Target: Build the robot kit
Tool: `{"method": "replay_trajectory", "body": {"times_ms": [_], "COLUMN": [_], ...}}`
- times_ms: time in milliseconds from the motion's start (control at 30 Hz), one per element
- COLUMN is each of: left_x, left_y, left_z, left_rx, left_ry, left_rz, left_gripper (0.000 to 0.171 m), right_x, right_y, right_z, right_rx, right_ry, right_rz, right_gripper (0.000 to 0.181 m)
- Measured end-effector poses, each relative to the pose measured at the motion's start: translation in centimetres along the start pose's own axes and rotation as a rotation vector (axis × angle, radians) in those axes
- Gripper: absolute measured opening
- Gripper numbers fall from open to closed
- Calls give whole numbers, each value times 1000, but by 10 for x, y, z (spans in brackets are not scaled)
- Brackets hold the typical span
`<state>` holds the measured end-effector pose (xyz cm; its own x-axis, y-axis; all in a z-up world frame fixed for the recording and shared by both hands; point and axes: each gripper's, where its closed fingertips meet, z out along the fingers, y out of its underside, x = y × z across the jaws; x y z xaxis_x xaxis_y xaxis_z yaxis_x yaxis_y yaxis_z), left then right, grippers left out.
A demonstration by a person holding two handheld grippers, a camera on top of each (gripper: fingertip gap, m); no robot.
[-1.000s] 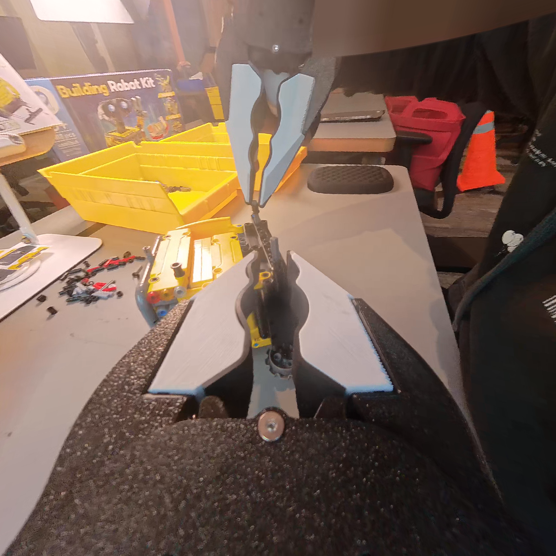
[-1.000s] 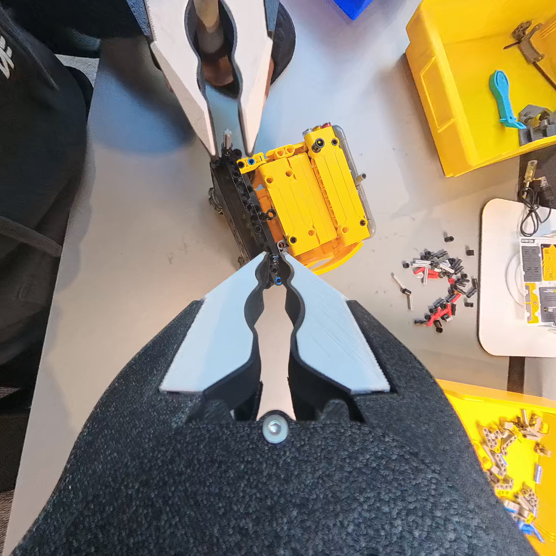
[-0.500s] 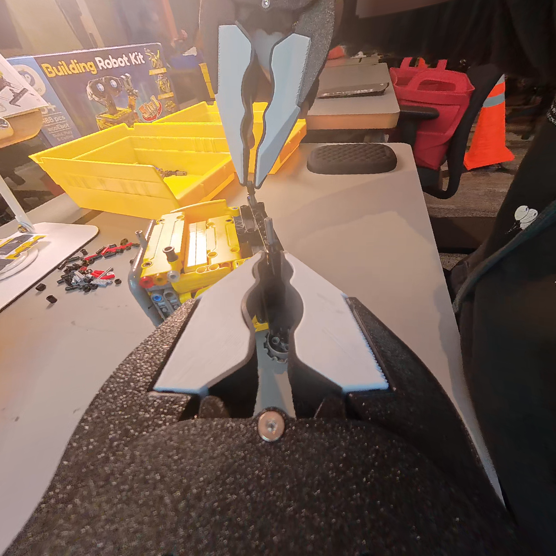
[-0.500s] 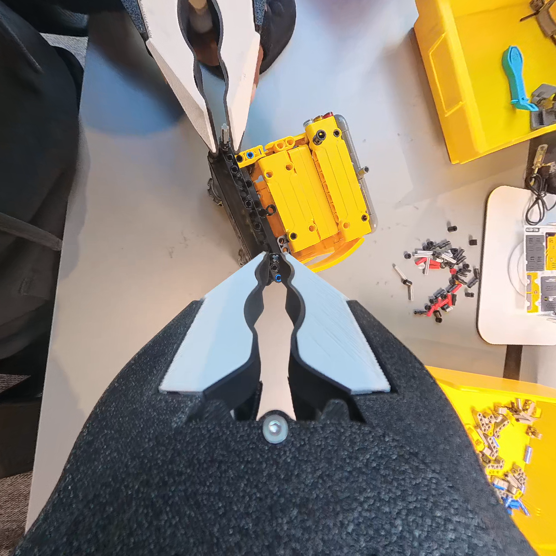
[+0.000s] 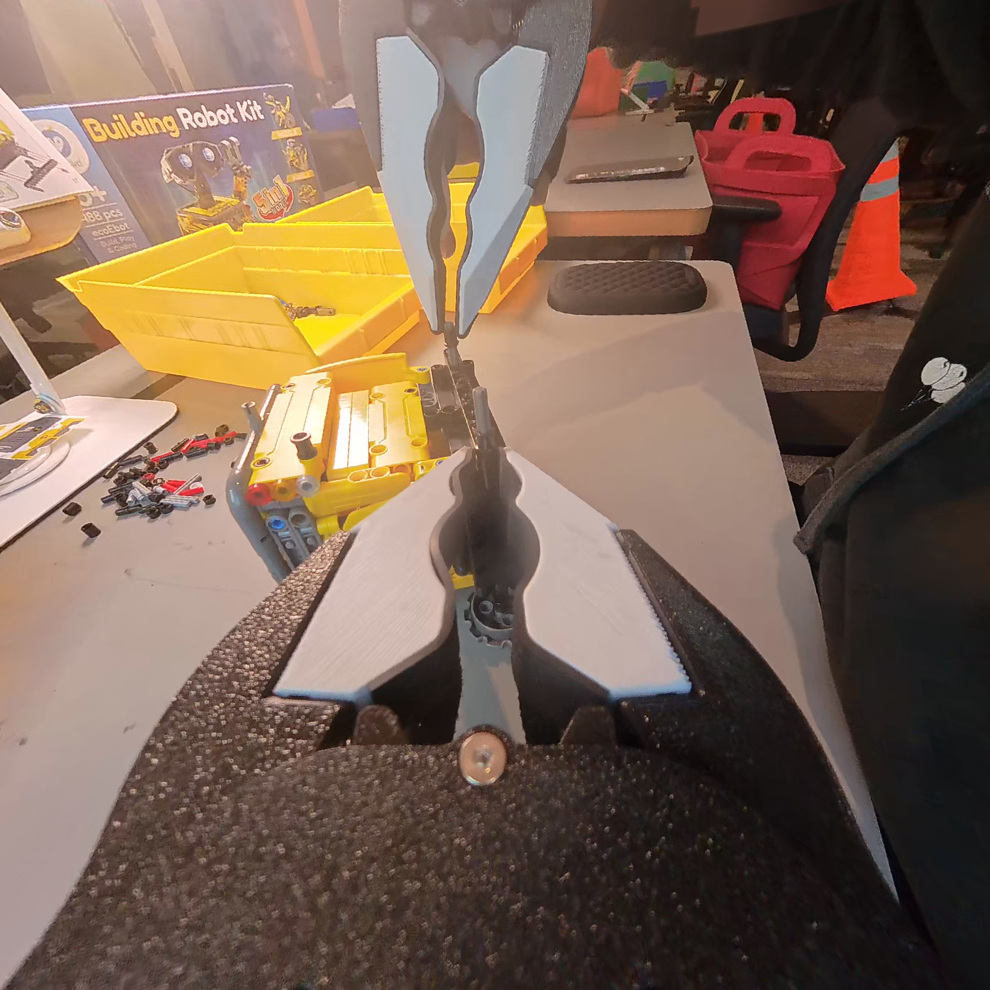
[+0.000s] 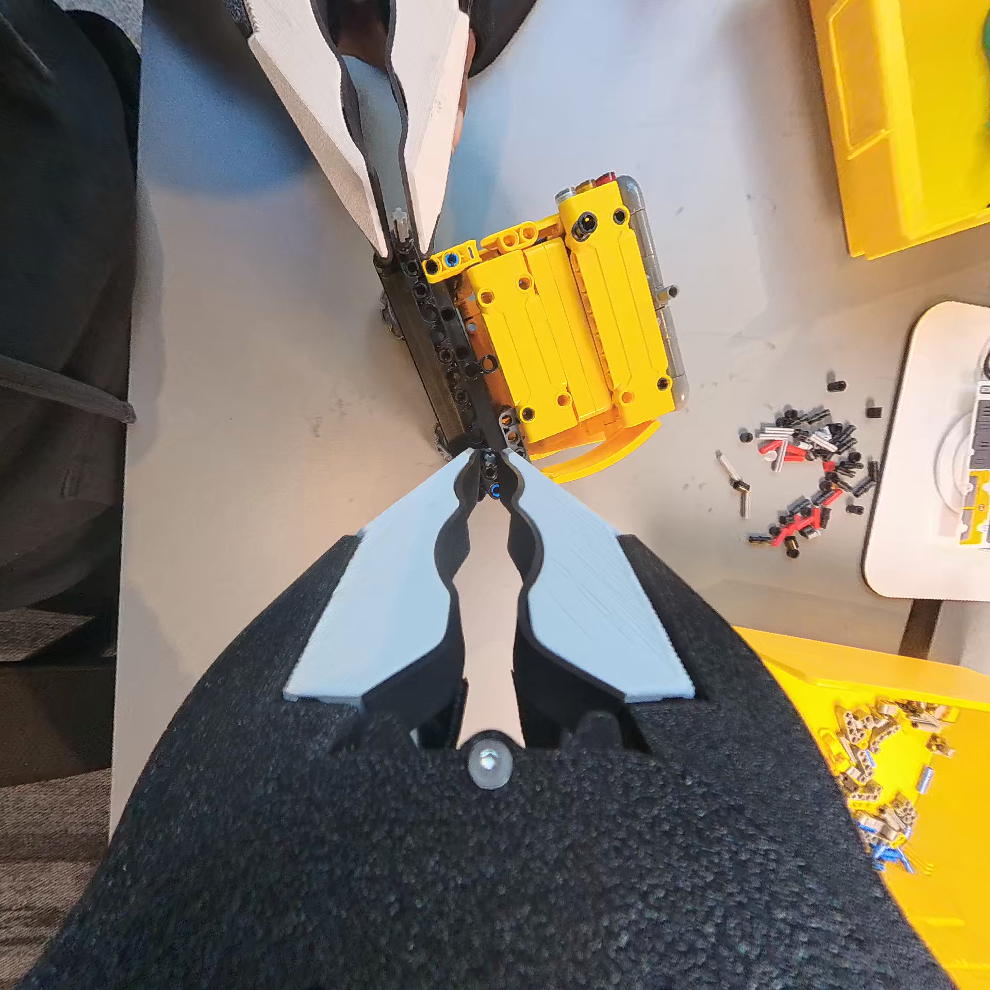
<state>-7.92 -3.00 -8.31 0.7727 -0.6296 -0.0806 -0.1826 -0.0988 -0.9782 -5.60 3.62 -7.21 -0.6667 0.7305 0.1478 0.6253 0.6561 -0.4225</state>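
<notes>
Yellow-and-black brick model lies on the grey desk, its black beam pinched at both ends: left gripper closes narrowly on one, right gripper on the other, loose pins nearby.

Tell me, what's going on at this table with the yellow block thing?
A person holds two grippers on a yellow and black brick model lying on the grey table. The right gripper pinches one end of its black beam; the left gripper clamps the other end. Loose pins lie beside it.
</notes>
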Motion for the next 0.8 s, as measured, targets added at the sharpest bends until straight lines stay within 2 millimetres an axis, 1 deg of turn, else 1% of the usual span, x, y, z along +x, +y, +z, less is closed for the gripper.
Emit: {"method": "replay_trajectory", "body": {"times_ms": [267,467,667,800], "left_x": [-2,-2,-2,-2], "left_y": [0,0,0,1], "left_z": [-1,-2,-2,-3], "left_rx": [20,23,30,28], "left_ry": [15,16,20,26], "left_rz": [-28,-37,-47,-46], "left_gripper": [5,5,5,5], "right_x": [-1,-2,-2,-5], "right_y": [0,2,2,2], "right_z": [4,10,10,14], "right_rx": [-24,-61,-92,-105], "right_ry": [-18,-30,-24,-54], "right_rz": [14,-9,-38,-33], "right_gripper": [6,6,6,6]}}
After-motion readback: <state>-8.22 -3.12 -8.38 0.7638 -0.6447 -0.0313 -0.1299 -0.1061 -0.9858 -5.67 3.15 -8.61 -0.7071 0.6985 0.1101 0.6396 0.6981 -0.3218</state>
